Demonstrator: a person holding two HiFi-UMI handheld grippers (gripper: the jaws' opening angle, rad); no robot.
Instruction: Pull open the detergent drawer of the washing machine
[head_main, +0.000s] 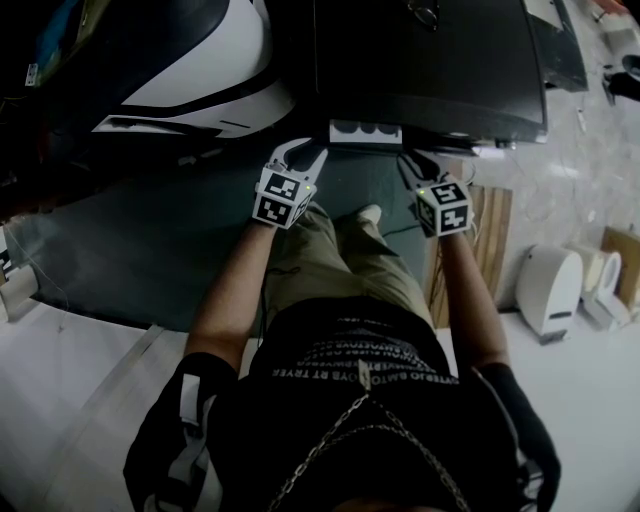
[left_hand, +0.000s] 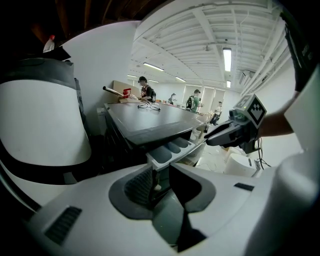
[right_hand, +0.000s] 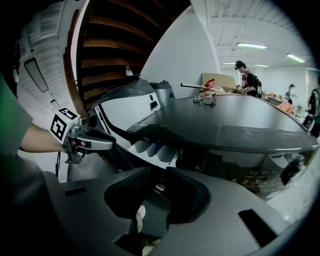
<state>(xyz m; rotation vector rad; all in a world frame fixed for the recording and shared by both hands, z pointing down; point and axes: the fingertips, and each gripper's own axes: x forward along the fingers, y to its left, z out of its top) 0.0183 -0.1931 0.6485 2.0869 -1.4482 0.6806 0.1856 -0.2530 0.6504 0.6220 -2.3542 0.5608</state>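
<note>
Detergent drawer stands pulled out of the dark washing machine. Left claw and right claw flank the drawer, just beside it, each narrowly parted and empty.

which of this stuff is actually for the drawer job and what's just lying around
For the job: detergent drawer, washing machine, left gripper, right gripper.
Lying about: glasses on the machine's top, white appliance on the floor, wooden board.

White beamed ceiling w/ strip lights, white wall, pale glossy floor
</note>
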